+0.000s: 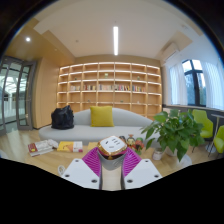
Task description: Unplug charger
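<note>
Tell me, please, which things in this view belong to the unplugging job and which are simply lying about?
Belongs to the job:
- charger, white, held between the claw fingers

Just lying about:
- potted plant
- yellow cushion on the sofa
- black bag
- bookshelves
- books

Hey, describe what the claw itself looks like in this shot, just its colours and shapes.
The claw has two broad, blocky fingers with pale grey-white outer shells and rounded edges. Each finger carries a bright magenta pad on its inner face, the two pads angling inward like a V. No cables, printed markings or sleeve are visible on it.
</note>
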The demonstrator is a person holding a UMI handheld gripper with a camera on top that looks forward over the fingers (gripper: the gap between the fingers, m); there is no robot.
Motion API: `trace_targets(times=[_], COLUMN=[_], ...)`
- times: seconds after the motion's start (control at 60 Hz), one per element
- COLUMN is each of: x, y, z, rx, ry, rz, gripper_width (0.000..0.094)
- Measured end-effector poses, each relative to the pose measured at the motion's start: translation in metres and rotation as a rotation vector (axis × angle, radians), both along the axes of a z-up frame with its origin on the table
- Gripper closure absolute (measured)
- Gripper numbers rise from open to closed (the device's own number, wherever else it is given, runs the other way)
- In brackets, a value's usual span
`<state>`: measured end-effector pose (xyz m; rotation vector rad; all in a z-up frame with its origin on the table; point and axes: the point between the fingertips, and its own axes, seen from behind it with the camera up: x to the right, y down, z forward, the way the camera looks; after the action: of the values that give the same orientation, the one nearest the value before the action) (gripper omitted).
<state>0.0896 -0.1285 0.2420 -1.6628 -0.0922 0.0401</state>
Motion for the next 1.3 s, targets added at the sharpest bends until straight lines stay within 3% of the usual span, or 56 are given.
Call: trace_targets(times=[0.1,0.183,0.417,0.467,0.617,0.7,0.883,1.3], x=[0.027,0.039,0.053,0.061,0.088,0.100,0.109,0.083], y=[-0.003,-0.009,-0.011,-0.007,-0.001,-0.003,-0.034,-0.154], z=[-0.109,-0.173,-0.235,-0.239,-0.230,-0.221,-0.174,-0.092], rx=[-0.232,-0.353,-0.510,-0.502,-0.495,-0.492,-0.431,-0.341], ry=[-0.024,-0.008,0.084,0.086,0.056,0.028,-0.055,-0.100], rz=[-0.034,-0.038,-0.040,-0.063,-0.140,-0.160,-0.158,-0.114], gripper_width=[0.0676,0.0630,0.0501,0.0472,0.0216,0.0122,0.0075,0.0083])
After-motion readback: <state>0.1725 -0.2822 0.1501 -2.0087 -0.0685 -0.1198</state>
